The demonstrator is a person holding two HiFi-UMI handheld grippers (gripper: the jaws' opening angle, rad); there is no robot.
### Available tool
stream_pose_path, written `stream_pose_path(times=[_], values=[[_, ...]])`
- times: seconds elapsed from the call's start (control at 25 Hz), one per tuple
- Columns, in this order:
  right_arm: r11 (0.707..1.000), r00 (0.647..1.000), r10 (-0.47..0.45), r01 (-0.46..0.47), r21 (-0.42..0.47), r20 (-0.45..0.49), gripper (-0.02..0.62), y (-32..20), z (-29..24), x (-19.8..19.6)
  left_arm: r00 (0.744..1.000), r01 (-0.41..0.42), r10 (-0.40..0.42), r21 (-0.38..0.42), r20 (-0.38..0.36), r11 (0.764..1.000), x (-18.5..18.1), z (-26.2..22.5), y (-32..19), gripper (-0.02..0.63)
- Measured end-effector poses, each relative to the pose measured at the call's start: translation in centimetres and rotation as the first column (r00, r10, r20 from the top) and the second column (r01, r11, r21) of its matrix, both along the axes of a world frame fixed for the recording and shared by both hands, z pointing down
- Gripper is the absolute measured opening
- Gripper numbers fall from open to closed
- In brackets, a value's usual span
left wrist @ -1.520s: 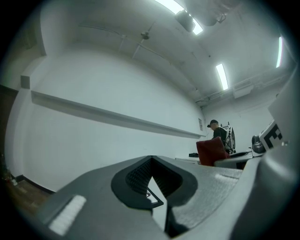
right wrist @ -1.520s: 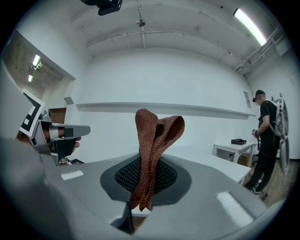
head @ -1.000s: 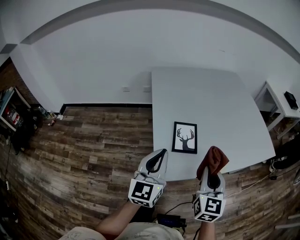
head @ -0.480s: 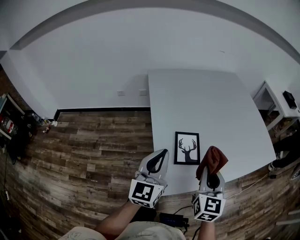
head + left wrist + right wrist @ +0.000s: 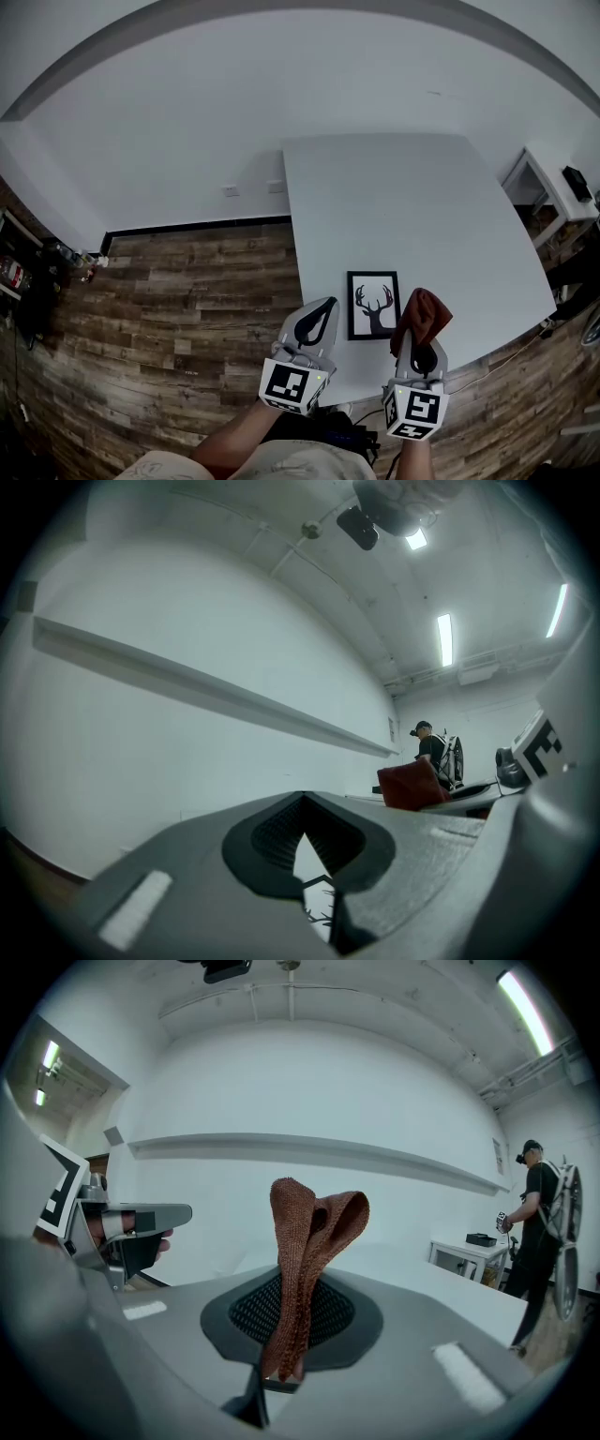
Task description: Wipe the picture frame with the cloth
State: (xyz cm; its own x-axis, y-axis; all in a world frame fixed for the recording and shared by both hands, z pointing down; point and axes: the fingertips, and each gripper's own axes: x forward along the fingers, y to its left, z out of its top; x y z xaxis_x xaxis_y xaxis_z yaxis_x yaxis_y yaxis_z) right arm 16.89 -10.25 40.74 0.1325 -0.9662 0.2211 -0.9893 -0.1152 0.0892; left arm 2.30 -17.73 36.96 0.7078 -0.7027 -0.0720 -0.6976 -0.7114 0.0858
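Jaws of right gripper [image 5: 419,345] clamp the cloth [image 5: 423,317]; left gripper [image 5: 324,306] jaws are pressed together.

Bare lab: white table [image 5: 403,206], strip lights [image 5: 444,637]

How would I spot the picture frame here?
Find the big white table by the wall. Near its front edge lies a small black-rimmed picture frame. Its antlered deer silhouette sets it apart from the rust-brown cloth held beside it.
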Motion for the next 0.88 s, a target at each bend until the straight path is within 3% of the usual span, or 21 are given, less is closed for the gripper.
stream_pose_path(times=[0.32, 0.56, 0.88], values=[[0.999, 1.000, -0.014, 0.015, -0.033, 0.027, 0.061, -1.8, 1.4, 3.4, 1.000, 0.005, -0.005, 0.004, -0.031, 1.000, 3.3, -0.3, -1.5, 0.001], [0.996, 0.998, -0.030, 0.034, -0.079, 0.055, 0.061, -3.0, 3.7, 6.5, 0.999, 0.053, -0.053, 0.004, -0.002, 0.999, 5.5, 1.3, -1.9, 0.003], [0.984, 0.992, -0.092, 0.103, -0.145, 0.082, 0.061, -5.5, 7.0, 6.3, 0.995, 0.101, -0.101, 0.004, 0.019, 0.995, 5.8, 3.5, -2.6, 0.001]])
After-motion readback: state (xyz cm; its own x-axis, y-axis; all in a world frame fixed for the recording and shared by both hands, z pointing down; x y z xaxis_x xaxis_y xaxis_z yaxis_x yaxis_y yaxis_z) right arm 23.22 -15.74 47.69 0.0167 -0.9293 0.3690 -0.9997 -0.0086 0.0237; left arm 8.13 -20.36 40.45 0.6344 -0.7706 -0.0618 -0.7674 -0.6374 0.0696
